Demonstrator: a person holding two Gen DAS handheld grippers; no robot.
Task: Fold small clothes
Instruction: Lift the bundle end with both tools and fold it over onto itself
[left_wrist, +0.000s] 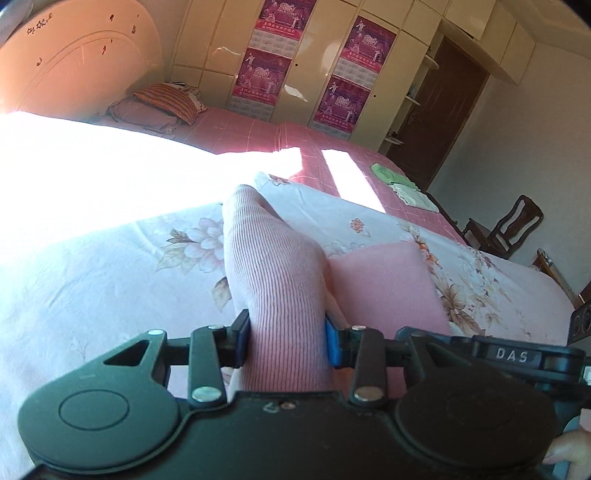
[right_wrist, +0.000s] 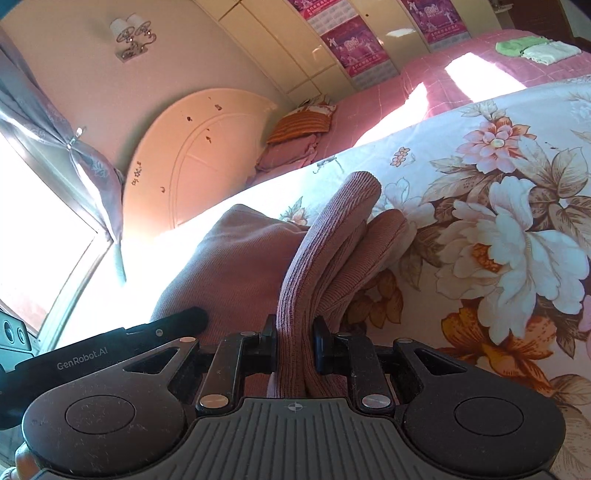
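Folding is looking under way: both the left gripper (left_wrist: 287, 341) and right gripper (right_wrist: 294, 341) are pinching the pink ribbed garment (left_wrist: 275, 273) over the near floral quilt (left_wrist: 110, 280). Folded green and white clothes (left_wrist: 404, 186) are lying far right; this piece is still needing its fold laid flat.

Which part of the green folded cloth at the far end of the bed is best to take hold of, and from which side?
Judging from afar, take the green folded cloth by its free edge toward the open pink bedspread, coming in low: it lies flat, and a pale folded cloth touches its other side. Finer detail is too small to tell.
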